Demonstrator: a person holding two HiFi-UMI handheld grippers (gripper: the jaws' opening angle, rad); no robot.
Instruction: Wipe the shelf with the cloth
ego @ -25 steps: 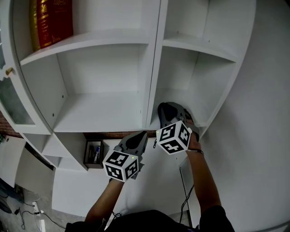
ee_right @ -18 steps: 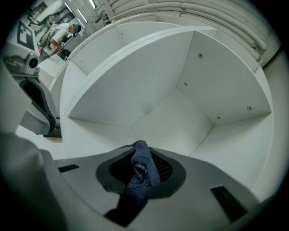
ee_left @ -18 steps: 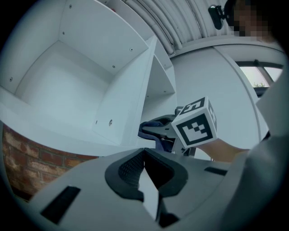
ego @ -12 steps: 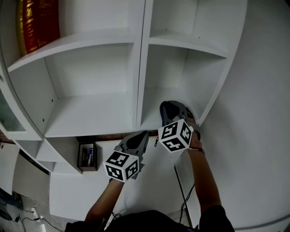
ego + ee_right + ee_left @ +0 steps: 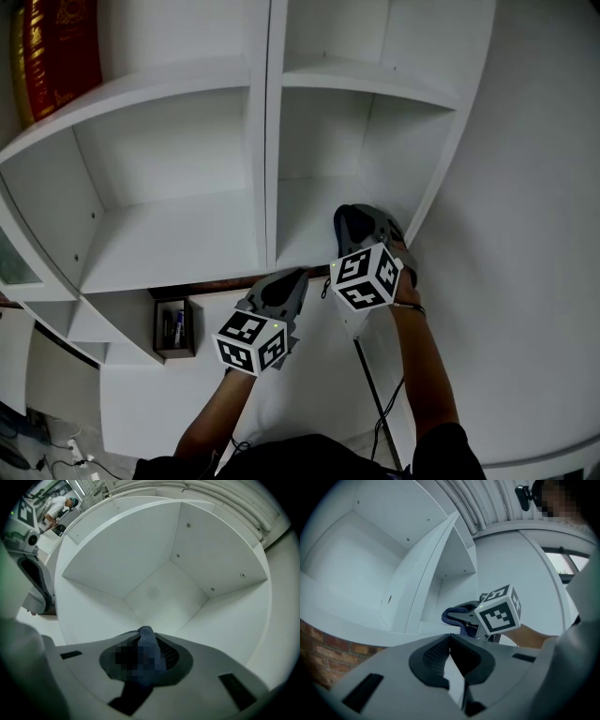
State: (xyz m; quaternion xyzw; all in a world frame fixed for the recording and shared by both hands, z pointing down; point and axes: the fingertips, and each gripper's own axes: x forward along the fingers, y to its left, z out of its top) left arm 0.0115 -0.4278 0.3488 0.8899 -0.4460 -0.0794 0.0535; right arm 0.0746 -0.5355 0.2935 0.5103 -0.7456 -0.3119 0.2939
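Clamped on the blue cloth point(image 5: 146, 638), my right tool point(image 5: 146, 645) holds a bunched fold of it between the jaws. It reaches into the compartment just right of the central divider point(image 5: 265, 141) of the white shelf point(image 5: 169, 234). Its own view looks straight at that compartment's bare back corner. From above, the tool sits over the front part of the board to the right of the divider. I cannot tell whether the cloth actually touches the board.

My left tool point(image 5: 450, 651) has its jaws closed together with nothing between them. It hangs below the divider's lower end, in front of the shelf's front edge and just beside the right tool, outside any compartment.

High up and well left of the divider stands a red and gold volume point(image 5: 56, 47). Low down, left of the divider, a small open box point(image 5: 173, 328) holds a few pens.
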